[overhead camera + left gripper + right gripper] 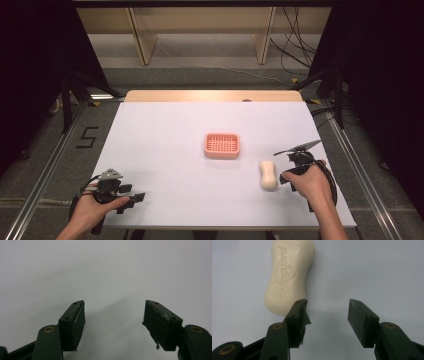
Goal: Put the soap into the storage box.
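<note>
The right gripper (pixel 328 308) hung with jaws apart just beside the soap bar (pixel 288 277), near the table's (pixel 165 150) right edge. The left gripper (pixel 113 322), also apart, idled at the front-left corner. Likely a reach for the soap; next, straddle it, then close, probably bound for the pink dish (pixel 222 145) mid-table.

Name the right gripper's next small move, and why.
Probably shift the right gripper sideways toward the soap until its open jaws straddle the bar. The soap lies flat on the table, off to one side of the gap, with nothing between the jaws.
</note>
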`<move>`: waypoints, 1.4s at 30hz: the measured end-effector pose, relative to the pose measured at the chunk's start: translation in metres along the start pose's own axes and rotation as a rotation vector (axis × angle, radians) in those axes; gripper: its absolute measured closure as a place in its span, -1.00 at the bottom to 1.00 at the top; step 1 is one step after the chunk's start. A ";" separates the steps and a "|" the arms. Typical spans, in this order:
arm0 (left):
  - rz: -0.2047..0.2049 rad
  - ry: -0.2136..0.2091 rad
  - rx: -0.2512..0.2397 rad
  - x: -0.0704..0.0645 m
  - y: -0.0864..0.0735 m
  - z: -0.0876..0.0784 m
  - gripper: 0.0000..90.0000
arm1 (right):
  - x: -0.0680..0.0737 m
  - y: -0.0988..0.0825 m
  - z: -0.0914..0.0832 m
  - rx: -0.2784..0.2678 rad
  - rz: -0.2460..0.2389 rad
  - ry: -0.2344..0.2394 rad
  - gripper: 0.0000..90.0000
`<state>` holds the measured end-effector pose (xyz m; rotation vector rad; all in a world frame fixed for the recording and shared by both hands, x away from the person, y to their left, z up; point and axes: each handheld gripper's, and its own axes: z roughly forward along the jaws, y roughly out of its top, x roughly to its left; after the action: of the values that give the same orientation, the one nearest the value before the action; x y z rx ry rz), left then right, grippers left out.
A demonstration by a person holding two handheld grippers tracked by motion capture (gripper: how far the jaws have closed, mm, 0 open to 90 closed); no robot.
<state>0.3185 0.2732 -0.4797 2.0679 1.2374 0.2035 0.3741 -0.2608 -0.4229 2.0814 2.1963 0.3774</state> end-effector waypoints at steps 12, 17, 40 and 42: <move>0.007 -0.002 0.006 0.000 0.000 -0.001 -0.26 | 0.021 0.017 0.007 0.041 -0.020 -0.011 0.09; 0.006 0.006 0.002 0.001 0.000 0.000 -0.26 | 0.029 0.022 0.011 0.059 -0.024 -0.001 0.09; 0.004 -0.006 0.000 0.000 0.000 -0.001 -0.26 | 0.042 0.042 0.025 0.132 -0.018 -0.005 -0.04; 0.002 -0.006 -0.003 0.000 0.000 0.000 -0.26 | 0.041 0.042 0.027 0.134 -0.027 0.001 -0.04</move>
<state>0.3185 0.2731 -0.4792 2.0656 1.2307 0.1999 0.4181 -0.2158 -0.4344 2.1133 2.3078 0.2353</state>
